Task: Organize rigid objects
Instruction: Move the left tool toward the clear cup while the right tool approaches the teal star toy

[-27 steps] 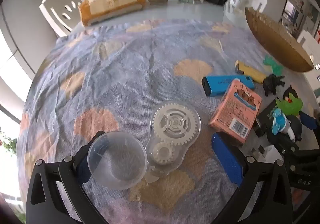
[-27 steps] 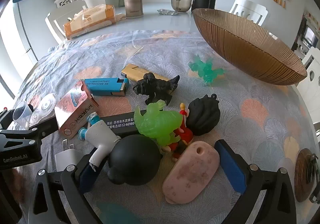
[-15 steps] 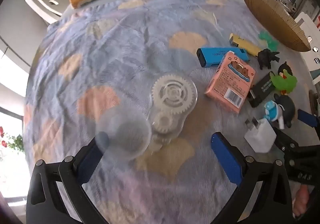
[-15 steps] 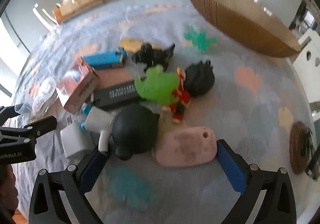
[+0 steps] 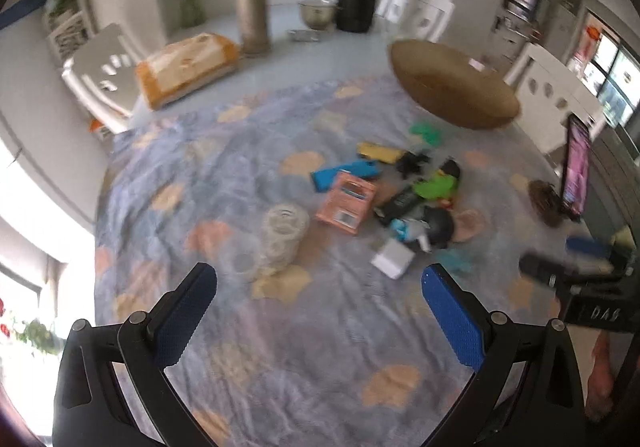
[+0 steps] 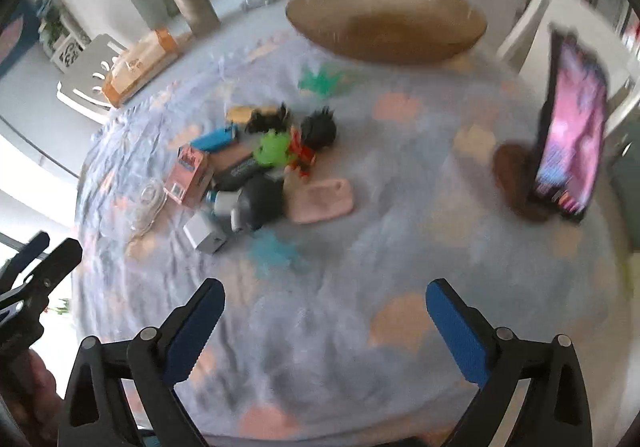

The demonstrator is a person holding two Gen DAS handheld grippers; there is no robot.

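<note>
On the left of the tablecloth (image 5: 168, 151), toward its left edge, a clear gear-wheel case (image 5: 280, 237) lies flat, with a small clear cup (image 5: 244, 263) just beside its near end, though blur makes the cup hard to read. The left gripper (image 5: 316, 293) hangs above the near part of the cloth with its blue-padded fingers (image 5: 188, 311) spread wide and nothing between them. Moving right, a pink box (image 5: 346, 203) lies just beside the gear case, with a blue lighter (image 5: 344, 173) touching its far end and a yellow lighter (image 5: 378, 153) a little beyond that. Next comes the crowded middle of the cloth: a white charger cube (image 5: 392, 263) at the near side of the heap, a black round figure (image 6: 260, 203) with a blue-and-white toy (image 6: 224, 205) against it, a black bar (image 5: 400, 203), a green dinosaur (image 6: 274, 147), a small black animal figure (image 6: 266, 119) and a dark spiky ball (image 6: 318, 129). A pink oval piece (image 6: 322, 201) lies just right of the black round figure, and a teal toy (image 6: 322, 81) sits apart, toward the far edge. The right gripper (image 6: 324, 313) also hovers over the near cloth, fingers (image 6: 454, 329) wide apart and empty. At the far right corner rests a large brown bowl (image 6: 384, 27), and at the right edge a phone (image 6: 572, 135) stands upright by a brown coaster (image 6: 512, 175).
</note>
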